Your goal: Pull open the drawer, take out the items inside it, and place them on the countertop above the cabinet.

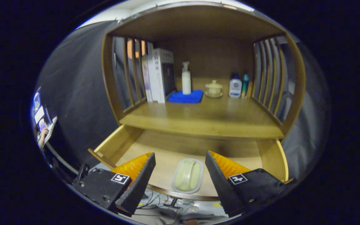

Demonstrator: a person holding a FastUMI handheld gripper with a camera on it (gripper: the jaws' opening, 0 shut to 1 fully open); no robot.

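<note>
We see the drawer point(269, 156) pulled open below the countertop point(211, 118); a pale green dish point(187, 175) lies inside near its front edge; our gripper point(180, 175) hangs above with fingers spread wide, one either side of the dish, gripping nothing; a pump bottle point(186, 78) stands on a blue cloth point(186, 97) further back.

Pale green oval dish point(187, 175) with a lighter grey-white rim, lying in the light wooden drawer point(269, 156). On the honey-brown counter point(211, 117): blue cloth point(186, 97), white pump bottle point(186, 79), cream lidded cup point(213, 88), white bottle with blue cap point(235, 85), teal bottle point(245, 82), white box point(158, 75).
</note>
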